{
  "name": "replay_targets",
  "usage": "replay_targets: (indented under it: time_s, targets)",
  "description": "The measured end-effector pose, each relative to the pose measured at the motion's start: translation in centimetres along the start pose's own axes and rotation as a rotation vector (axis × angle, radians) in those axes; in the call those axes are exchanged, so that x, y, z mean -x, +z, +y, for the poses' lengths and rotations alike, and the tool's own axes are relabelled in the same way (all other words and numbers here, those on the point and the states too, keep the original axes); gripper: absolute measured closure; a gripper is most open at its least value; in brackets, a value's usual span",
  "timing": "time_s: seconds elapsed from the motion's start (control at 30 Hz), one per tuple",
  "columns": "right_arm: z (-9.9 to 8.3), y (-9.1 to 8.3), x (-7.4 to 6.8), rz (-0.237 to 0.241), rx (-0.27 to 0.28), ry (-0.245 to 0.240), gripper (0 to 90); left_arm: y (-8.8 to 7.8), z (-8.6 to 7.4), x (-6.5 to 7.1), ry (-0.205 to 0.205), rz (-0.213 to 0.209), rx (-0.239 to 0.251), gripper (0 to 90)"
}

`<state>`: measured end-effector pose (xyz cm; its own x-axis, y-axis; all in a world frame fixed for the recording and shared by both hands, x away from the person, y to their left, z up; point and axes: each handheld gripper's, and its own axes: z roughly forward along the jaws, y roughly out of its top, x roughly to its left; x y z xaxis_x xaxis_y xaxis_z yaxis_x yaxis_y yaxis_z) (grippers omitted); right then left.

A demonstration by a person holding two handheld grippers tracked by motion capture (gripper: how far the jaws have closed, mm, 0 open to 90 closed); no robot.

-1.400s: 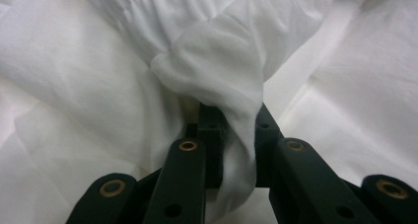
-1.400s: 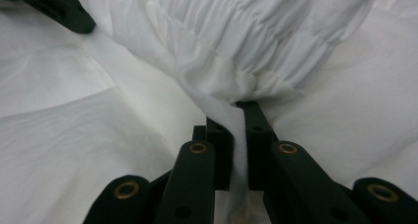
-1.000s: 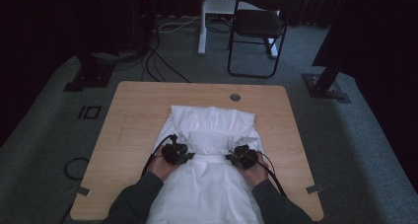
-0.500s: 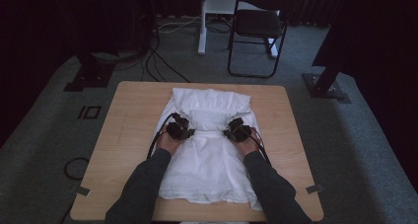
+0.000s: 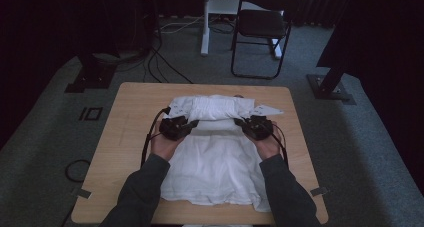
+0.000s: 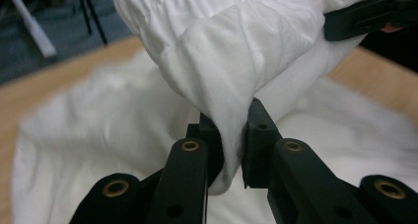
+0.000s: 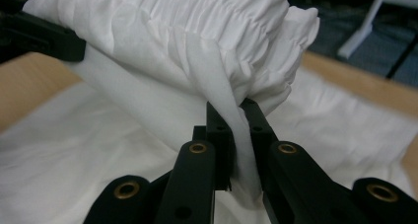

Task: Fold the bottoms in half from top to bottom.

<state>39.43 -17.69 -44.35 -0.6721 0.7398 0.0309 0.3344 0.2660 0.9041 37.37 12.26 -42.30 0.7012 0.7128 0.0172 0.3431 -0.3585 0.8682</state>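
Observation:
A white garment point(image 5: 215, 157) lies spread on the wooden table point(image 5: 125, 142), its gathered elastic waistband point(image 5: 216, 108) lifted off the surface at the far end. My left gripper point(image 5: 192, 123) is shut on the left side of that band point(image 6: 231, 135). My right gripper point(image 5: 239, 121) is shut on the right side point(image 7: 236, 135). Both hold the band stretched between them above the rest of the cloth. In the left gripper view the other gripper's black jaw point(image 6: 365, 17) shows at the upper right, also on the cloth.
A black folding chair point(image 5: 265, 27) and a white stand point(image 5: 206, 22) stand on the grey carpet beyond the table. Cables point(image 5: 160, 62) trail on the floor at the back left. Bare wood shows at the table's left and right sides.
Both hands have moved away from the person toward the far edge and risen, carrying the gathered band with them. More of the garment now lies flat on the near half of the table.

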Motion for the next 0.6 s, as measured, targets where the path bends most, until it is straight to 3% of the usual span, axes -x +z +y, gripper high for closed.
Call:
replay_targets:
  time_s: [0.13,0.23,0.37,0.47,0.53,0.6]
  targets:
    - [-0.2,-3.3,-1.7,0.022,0.033,-0.057,85.2,-1.7,-0.7,1.7,0.028,-0.036,0.020,82.3]
    - [-2.0,-4.0,-2.6,0.038,0.007,-0.063,85.2,-1.6,-3.0,2.7,0.023,-0.075,-0.017,82.2]
    - [-5.9,-3.0,-3.6,0.064,-0.099,-0.063,85.2,0.3,-7.0,3.5,0.011,-0.108,-0.132,81.8]
    - [-9.1,-1.4,-3.7,0.084,-0.187,-0.026,85.2,2.2,-10.2,3.6,-0.013,-0.124,-0.222,81.4]
    - [-10.6,-0.5,-3.8,0.091,-0.224,-0.012,85.2,3.1,-11.4,3.6,-0.027,-0.125,-0.258,81.2]
    - [-11.6,0.2,-3.7,0.092,-0.249,0.005,85.1,4.0,-12.4,3.6,-0.008,-0.121,-0.282,80.4]
